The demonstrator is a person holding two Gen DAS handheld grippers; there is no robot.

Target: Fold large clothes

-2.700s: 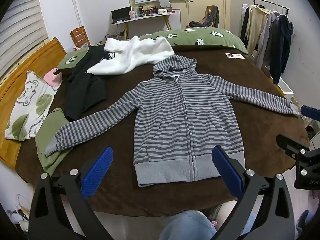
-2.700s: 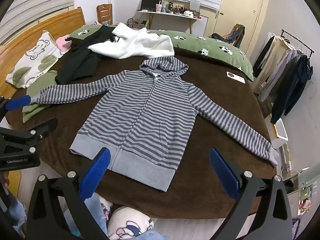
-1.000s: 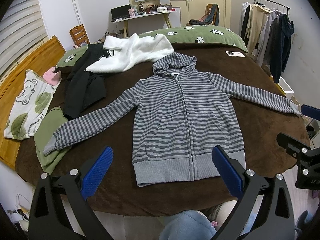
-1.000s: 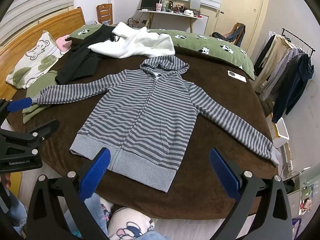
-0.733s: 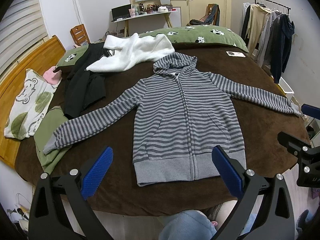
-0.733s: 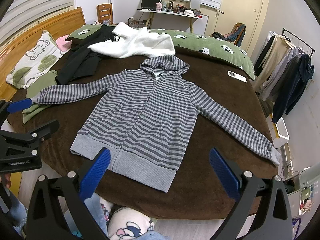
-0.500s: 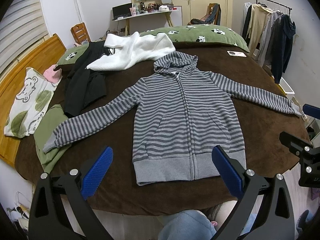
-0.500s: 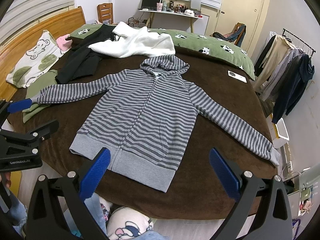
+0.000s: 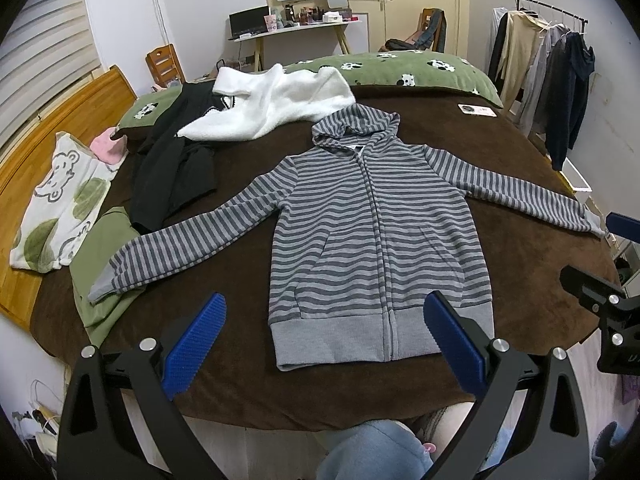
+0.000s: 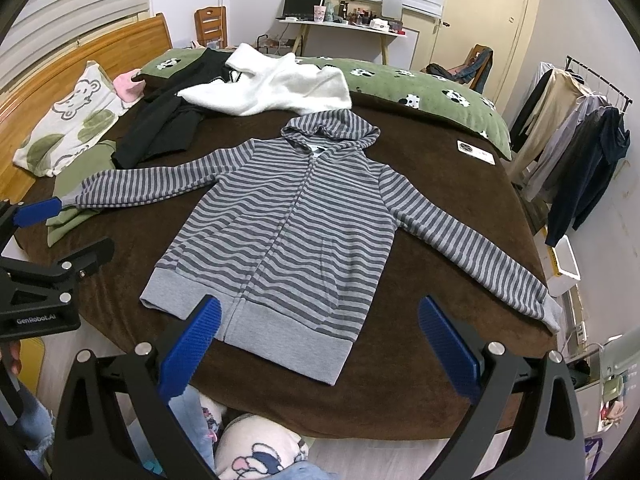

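1. A grey striped hoodie [image 9: 376,240] lies flat and face up on a bed covered by a brown blanket [image 9: 520,160], zipped shut, hood pointing away from the cameras, both sleeves spread out to the sides.
2. The left claw [image 9: 325,343] hangs above the near edge of the bed with its blue pads wide apart and nothing between them.
3. The right claw [image 10: 318,350] hangs beside it, also spread wide and empty, over the hoodie's hem.
4. In the left wrist view the right claw is cut off at the right edge; only one blue pad and part of the black frame show.
5. In the right wrist view the left claw's frame shows at the left edge, with white lettering that reads "GenRobot.AI".
6. The cuff of the hoodie's sleeve on the left side of the views lies on a folded green garment [image 9: 100,256], which it partly hides.
7. A black garment [image 9: 172,168] lies beyond that sleeve, with a white fleece garment [image 9: 276,104] partly over its far end.
8. A small card [image 10: 476,151] lies on the blanket near the long green pillow [image 10: 420,80]; its print is too small to read.
9. A bear-print pillow [image 9: 60,200] lies against the wooden bed frame.
10. Items on the distant counter [image 10: 344,24] are too small to identify.
11. Clothes hang on a rack [image 10: 580,132] at the right.
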